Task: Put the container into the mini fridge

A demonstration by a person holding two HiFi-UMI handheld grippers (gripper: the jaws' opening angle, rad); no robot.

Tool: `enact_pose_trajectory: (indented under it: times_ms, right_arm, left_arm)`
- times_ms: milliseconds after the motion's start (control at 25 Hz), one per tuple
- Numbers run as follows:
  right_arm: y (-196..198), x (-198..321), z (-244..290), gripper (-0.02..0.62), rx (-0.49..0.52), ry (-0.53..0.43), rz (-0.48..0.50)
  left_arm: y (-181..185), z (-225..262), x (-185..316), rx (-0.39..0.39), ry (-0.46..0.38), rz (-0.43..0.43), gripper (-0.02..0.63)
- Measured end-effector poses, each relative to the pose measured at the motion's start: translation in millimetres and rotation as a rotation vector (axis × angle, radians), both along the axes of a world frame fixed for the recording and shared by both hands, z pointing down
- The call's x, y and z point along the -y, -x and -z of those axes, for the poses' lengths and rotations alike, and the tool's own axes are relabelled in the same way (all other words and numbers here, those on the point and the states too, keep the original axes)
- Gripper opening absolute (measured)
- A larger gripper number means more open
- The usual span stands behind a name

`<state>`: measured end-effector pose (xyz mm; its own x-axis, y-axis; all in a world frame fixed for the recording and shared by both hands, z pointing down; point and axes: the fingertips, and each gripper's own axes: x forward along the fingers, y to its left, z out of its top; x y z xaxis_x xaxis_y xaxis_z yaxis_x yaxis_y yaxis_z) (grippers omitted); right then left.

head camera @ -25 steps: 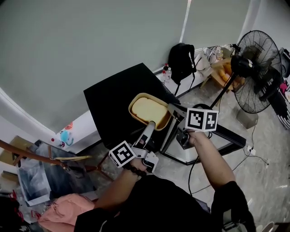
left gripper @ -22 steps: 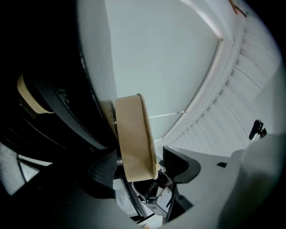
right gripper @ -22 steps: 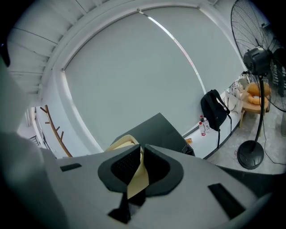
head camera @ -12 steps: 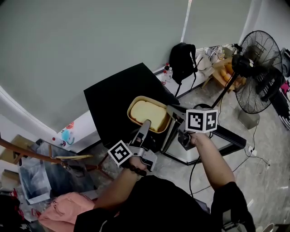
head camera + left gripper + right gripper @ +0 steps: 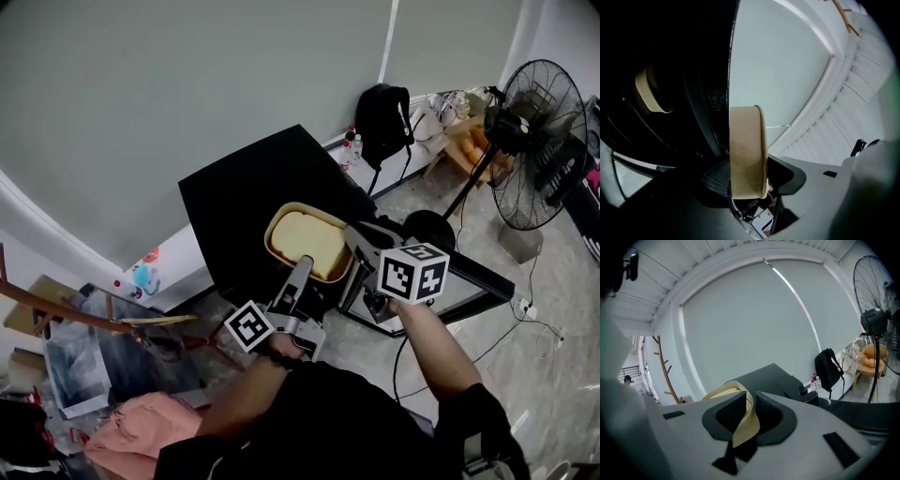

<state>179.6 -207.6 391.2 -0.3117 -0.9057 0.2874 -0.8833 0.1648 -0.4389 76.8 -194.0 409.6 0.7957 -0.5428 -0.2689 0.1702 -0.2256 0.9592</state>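
My right gripper (image 5: 746, 414) is clamped on the thin rim of the container (image 5: 305, 239). Its ribbed pads are almost together, with the cream wall pinched between them. My left gripper (image 5: 747, 180) has just been closing its jaws. The container's short end stands between them with a pad against each face, so both tools hold it.

The container is a shallow tub with rounded corners, matte cream to tan, and its flat inside is paler. It hangs in the air just ahead of both tools, at the near right corner of the black mini fridge (image 5: 253, 187).

Just below my right tool a black-framed panel (image 5: 441, 281) with a pale face juts out. I cannot tell whether it is the fridge's door. Past the fridge is a plain grey wall. Off to my right the floor is open, with a backpack (image 5: 382, 117) and a standing fan (image 5: 544, 141) well apart from the tools.

Only the head view shows both tools on the tub. The left gripper view shows its end edge-on beside a dark glossy surface. The right gripper view shows the fridge's flat top beyond the rim.
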Motion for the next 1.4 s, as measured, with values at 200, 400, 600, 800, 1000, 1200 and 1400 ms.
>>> enact_pose_trajectory:
  times_ms: [200, 400, 600, 800, 1000, 1200, 1400]
  right_arm:
    - [10, -15, -1, 0.164, 0.108, -0.041, -0.031]
    - [3, -42, -6, 0.235, 0.348, -0.041, -0.071]
    - [11, -73, -24, 0.314, 0.652, -0.026, -0.039]
    - [18, -91, -46, 0.314, 0.697, -0.015, -0.033]
    - [34, -107, -57, 0.314, 0.786, 0.005, -0.007]
    - [40, -114, -81, 0.313, 0.793, 0.052, 0.004]
    - [41, -120, -111, 0.268, 0.79, 0.107, -0.024]
  left_arm:
    - [12, 3, -13, -0.019, -0.024, 0.0, 0.238]
    - [10, 4, -32, -0.02, -0.056, -0.049, 0.238]
    - [10, -6, -50, -0.027, -0.058, -0.096, 0.238]
    - [9, -19, -65, 0.02, -0.109, -0.132, 0.238]
    - [13, -29, -81, 0.009, -0.105, -0.178, 0.238]
    - [7, -55, -89, 0.004, -0.051, -0.225, 0.238]
    - [6, -85, -94, 0.038, -0.01, -0.277, 0.238]
